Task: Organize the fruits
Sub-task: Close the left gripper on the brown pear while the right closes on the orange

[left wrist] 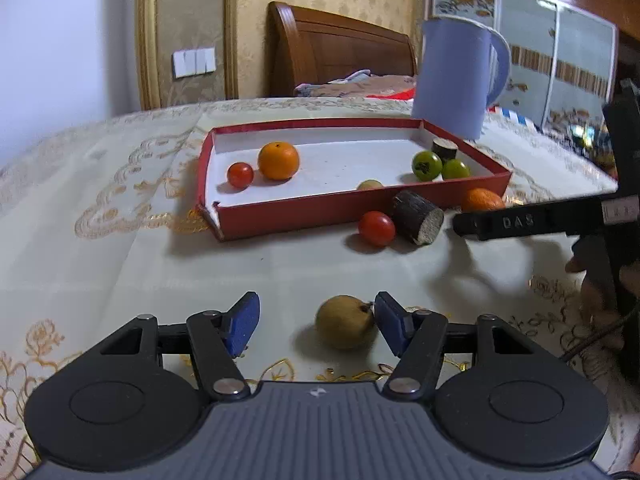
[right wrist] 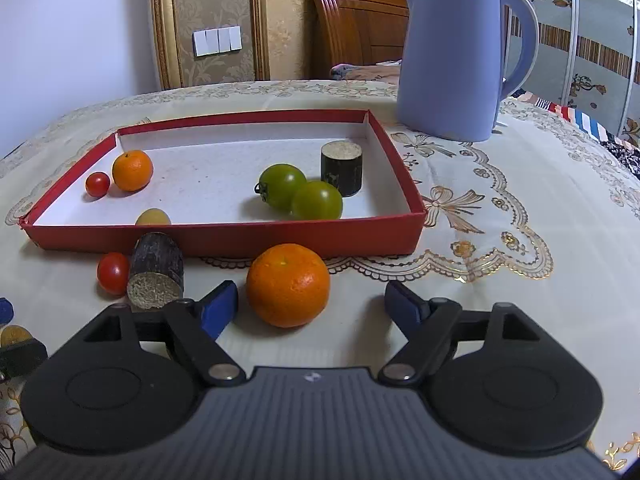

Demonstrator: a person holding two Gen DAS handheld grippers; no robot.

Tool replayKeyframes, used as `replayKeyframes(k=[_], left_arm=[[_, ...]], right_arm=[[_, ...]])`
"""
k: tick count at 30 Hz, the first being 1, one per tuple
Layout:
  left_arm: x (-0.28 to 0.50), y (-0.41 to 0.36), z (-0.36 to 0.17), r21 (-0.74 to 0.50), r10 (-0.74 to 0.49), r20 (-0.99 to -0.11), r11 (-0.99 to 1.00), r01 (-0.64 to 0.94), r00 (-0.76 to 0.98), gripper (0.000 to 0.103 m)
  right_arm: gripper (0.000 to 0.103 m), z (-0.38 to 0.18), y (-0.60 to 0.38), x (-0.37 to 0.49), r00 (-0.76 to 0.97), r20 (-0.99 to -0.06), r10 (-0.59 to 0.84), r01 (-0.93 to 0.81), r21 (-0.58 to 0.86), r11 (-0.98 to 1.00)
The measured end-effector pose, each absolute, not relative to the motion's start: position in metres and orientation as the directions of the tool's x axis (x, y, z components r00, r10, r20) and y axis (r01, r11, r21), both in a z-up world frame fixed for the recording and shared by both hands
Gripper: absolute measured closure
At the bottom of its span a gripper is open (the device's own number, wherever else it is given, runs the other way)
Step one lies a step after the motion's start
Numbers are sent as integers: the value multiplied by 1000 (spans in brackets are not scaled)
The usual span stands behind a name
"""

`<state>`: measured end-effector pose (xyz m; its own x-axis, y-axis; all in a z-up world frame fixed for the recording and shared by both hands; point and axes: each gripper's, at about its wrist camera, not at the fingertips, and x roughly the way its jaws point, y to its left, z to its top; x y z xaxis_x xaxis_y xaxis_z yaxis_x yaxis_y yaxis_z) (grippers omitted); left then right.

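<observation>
A red box [left wrist: 280, 216] [right wrist: 224, 238] holds an orange [left wrist: 278, 160], a red tomato [left wrist: 240, 175], two green tomatoes [right wrist: 298, 194], a dark cane piece [right wrist: 341, 168] and a small yellow fruit [right wrist: 153, 217]. On the cloth in front lie a red tomato [left wrist: 376, 228] [right wrist: 113, 273], a cane piece [left wrist: 418, 218] [right wrist: 157, 276] and an orange [right wrist: 288, 285] [left wrist: 482, 199]. My left gripper [left wrist: 316, 322] is open around a yellow-brown fruit [left wrist: 346, 322] that touches its right pad. My right gripper [right wrist: 310, 306] is open around the loose orange, and it also shows in the left wrist view [left wrist: 520, 222].
A blue kettle [left wrist: 460, 76] [right wrist: 456, 52] stands behind the box's right corner. The table wears an embroidered cream cloth [left wrist: 120, 240]. A wooden headboard [left wrist: 340, 48] and a wardrobe [left wrist: 560, 60] stand behind.
</observation>
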<state>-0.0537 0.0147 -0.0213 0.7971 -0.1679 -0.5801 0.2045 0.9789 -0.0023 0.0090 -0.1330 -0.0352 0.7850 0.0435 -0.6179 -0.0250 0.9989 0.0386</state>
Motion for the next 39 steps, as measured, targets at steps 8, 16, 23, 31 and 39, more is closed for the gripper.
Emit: replayKeyframes(k=[8,16,23,31,39], left_arm=[[-53,0,-25,108,-96,-571,976,191,815,40],[-56,6,-24,62,-130,-581,977,203,804,56],[-56,4,-23,59,-130,-582,978,201,803,59],[-58,3,-23,32,-139,-578,981,193,804,71],[-56,7,-23,8,-133,-573,986,167,808,74]], right_arm=[[11,-36,-137,9,783,-619,60,-24,67,997],[16,-36,-139,7,789,-613,38,2,64,998],[52,-33,-139,3,804,-595,27,8,55,998],[63,-32,-139,3,807,-590,38,-1,62,998],[63,-32,-140,2,808,-587,42,-2,69,998]])
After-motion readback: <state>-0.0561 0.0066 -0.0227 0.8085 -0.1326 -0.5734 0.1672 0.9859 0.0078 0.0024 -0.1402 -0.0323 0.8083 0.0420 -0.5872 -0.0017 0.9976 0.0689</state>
